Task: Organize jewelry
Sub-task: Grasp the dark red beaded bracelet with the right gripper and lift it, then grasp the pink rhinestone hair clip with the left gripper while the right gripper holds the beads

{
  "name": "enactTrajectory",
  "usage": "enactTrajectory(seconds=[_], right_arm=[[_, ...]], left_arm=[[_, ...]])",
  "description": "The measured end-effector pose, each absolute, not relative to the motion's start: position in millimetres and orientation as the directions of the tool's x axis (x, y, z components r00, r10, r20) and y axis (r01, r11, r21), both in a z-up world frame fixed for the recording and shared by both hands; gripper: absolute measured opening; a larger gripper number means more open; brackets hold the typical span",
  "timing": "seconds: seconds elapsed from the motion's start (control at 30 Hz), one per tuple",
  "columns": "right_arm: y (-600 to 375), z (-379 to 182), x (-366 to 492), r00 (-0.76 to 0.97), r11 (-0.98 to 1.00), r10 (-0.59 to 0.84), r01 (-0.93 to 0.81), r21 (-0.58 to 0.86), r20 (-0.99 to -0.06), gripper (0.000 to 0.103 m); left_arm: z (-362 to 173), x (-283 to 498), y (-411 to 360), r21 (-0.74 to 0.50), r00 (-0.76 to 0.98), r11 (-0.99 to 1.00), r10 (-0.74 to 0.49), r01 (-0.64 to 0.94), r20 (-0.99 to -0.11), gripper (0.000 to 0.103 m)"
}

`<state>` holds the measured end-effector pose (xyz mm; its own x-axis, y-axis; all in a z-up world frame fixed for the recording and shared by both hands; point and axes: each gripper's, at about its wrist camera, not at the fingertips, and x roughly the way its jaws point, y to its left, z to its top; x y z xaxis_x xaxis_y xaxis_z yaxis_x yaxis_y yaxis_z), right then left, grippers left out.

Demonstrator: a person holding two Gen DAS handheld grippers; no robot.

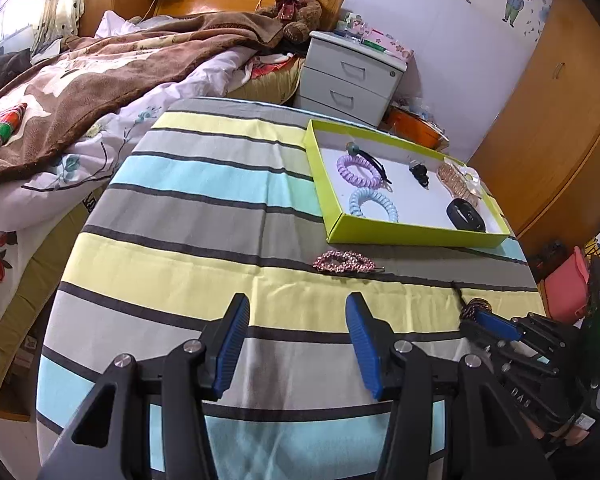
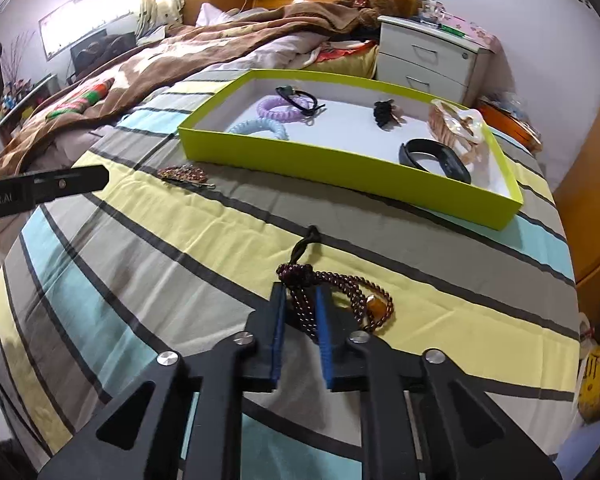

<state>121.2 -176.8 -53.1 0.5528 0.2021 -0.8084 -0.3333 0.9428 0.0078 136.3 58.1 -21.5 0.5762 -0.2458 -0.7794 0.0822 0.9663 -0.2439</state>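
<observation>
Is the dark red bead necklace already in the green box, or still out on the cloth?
Out. The bead necklace lies on the striped cloth, before the green box, between the right gripper fingers.

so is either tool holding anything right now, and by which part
The right tool is closed around the dark red bead bracelet, pinching its bunched strands near the knotted cord end as it lies on the striped cloth. The left tool is open and holds nothing.

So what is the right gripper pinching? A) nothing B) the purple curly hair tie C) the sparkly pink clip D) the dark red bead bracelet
D: the right gripper has its blue fingers closed on the dark red bead bracelet lying on the striped cloth.
</observation>
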Motion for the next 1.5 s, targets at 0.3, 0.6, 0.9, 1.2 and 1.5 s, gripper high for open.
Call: enactTrajectory(seconds=[0.3, 0.6, 0.9, 1.2, 1.5], right_arm=[[-188, -42, 113, 0.595, 0.950, 0.230, -0.309, 0.045, -0.770, 0.008], [-204, -29, 100, 0.630, 0.958, 0.249, -0.273, 0.090, -0.735, 0.008], [-213, -26, 98, 0.643, 0.961, 0.257, -0.252, 0.118, -0.721, 0.008], [-219, -26, 97, 0.647, 0.962, 0.259, -0.240, 0.132, -0.717, 0.008], [-220, -27, 97, 0.647, 0.962, 0.260, -0.238, 0.134, -0.716, 0.008]], left_arm=[[-32, 151, 49, -0.226, 0.541, 0.967, -0.254, 0.120, -0.802, 0.052], [-38, 179, 31, -0.192, 0.528, 0.964, -0.263, 0.186, -0.808, 0.052], [-40, 175, 6, -0.224, 0.490, 0.936, -0.336, 0.273, -0.805, 0.052], [-37, 157, -20, -0.265, 0.437, 0.889, -0.420, 0.373, -0.795, 0.052], [-31, 176, -15, -0.076, 0.535, 0.933, -0.267, 0.352, -0.801, 0.052]])
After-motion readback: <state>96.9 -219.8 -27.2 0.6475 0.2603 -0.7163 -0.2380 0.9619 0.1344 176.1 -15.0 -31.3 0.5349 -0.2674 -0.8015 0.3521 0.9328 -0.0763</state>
